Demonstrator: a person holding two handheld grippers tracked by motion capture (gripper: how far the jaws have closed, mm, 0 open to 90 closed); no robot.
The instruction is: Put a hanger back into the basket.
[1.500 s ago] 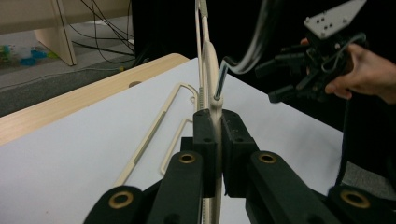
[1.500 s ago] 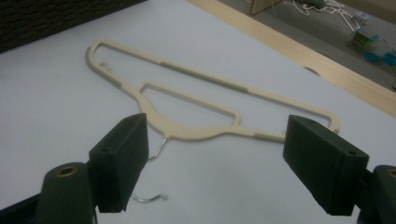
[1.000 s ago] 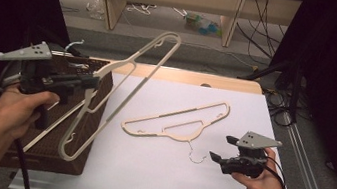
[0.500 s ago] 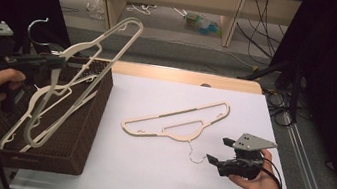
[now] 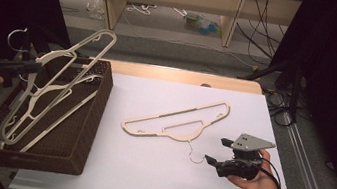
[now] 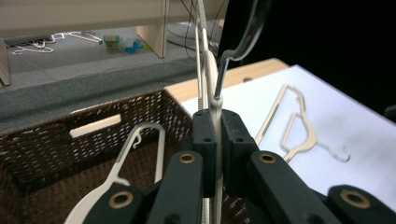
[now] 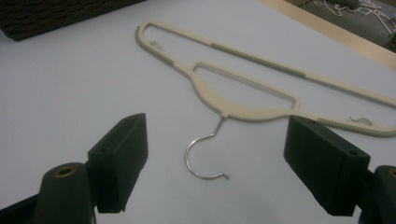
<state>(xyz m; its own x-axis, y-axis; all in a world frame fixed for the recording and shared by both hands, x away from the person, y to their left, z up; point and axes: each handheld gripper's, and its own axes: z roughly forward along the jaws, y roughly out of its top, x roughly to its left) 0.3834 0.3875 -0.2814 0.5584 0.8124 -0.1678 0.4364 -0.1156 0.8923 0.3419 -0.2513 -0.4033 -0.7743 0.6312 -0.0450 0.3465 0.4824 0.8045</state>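
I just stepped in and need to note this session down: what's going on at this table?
A person is putting cream hangers away into a brown wicker basket. The left gripper is shut on one hanger near its hook, holding it over the basket, where another hanger already lies. The right gripper is open, its jaws facing the hook of the last hanger, which lies flat on the white table.

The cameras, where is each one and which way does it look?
High view: above the table's near side, looking forward and down; both hands show, with the left gripper and right gripper.
Left gripper view: rides that gripper, looking past its shut jaws over the basket.
Right gripper view: looks between open jaws, down at the table.
All three show the hanger on the table.
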